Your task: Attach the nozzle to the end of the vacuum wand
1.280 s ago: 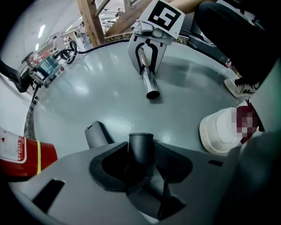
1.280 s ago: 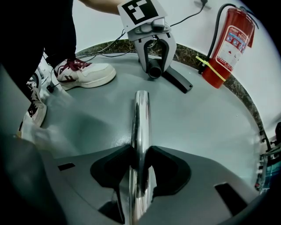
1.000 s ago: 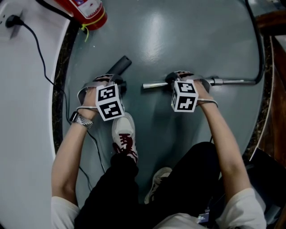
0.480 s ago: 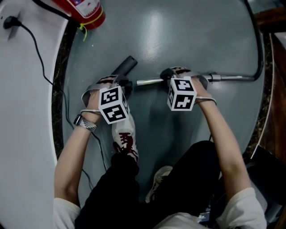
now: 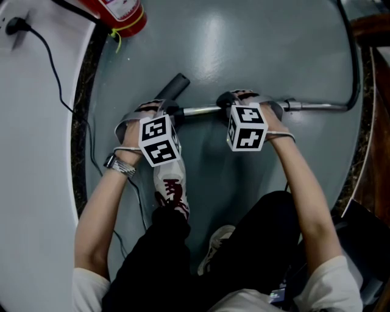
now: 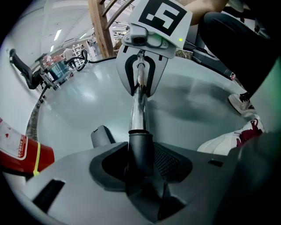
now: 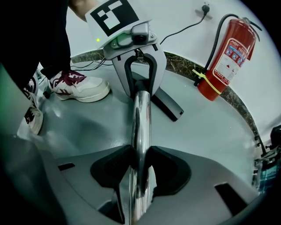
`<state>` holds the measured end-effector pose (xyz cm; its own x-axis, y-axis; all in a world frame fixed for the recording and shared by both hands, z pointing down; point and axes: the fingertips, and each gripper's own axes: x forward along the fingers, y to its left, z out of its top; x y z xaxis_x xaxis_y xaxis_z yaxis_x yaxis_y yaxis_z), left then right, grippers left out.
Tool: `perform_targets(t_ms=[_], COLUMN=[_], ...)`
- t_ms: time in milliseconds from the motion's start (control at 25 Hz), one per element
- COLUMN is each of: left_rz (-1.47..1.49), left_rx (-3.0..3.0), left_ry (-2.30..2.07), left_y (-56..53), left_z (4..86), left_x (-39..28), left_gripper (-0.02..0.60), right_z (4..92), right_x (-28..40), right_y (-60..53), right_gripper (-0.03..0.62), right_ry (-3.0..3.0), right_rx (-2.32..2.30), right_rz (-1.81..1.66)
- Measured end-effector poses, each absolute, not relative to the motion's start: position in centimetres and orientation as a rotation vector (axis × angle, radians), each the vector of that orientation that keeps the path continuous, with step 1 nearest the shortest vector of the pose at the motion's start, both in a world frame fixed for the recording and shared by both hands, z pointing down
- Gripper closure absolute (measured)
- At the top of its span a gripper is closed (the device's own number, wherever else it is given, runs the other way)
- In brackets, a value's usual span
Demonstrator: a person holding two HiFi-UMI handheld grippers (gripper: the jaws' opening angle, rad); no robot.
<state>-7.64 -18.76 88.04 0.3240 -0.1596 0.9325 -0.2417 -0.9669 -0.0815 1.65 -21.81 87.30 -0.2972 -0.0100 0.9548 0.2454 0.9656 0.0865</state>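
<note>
Observed: left gripper (image 6: 140, 169) jaws clamped on the collar of the dark grey plastic nozzle (image 6: 140, 149), held toward the left edge of the grey floor (image 5: 244, 49). The right gripper (image 7: 139, 169) jaws are clamped on the chrome metal vacuum wand (image 7: 141, 118). Wand end meets the collar's mouth; insertion depth not discernible.

A glossy grey-green floor (image 5: 244, 49) reflects overhead light. A dark speckled stone border (image 5: 92, 67) curves along it at 9 o'clock, meeting what seems a white wall (image 5: 30, 183). A red fire extinguisher (image 5: 119, 12) stands at 11 o'clock.
</note>
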Motion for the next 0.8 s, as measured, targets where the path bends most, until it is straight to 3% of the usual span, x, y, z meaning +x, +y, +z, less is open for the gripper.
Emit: perform_targets(t_ms=[800], left_rz=[1.705], left_rx=[2.529], left_ry=[-0.406], left_y=[-18.78], left_z=[87.13], left_x=[-7.53], left_gripper=[0.410], right_z=[87.81], right_x=[1.59], right_y=[-21.33], right_gripper=[0.430], right_ry=[-1.817], right_rx=[-0.188], right_rz=[-0.257])
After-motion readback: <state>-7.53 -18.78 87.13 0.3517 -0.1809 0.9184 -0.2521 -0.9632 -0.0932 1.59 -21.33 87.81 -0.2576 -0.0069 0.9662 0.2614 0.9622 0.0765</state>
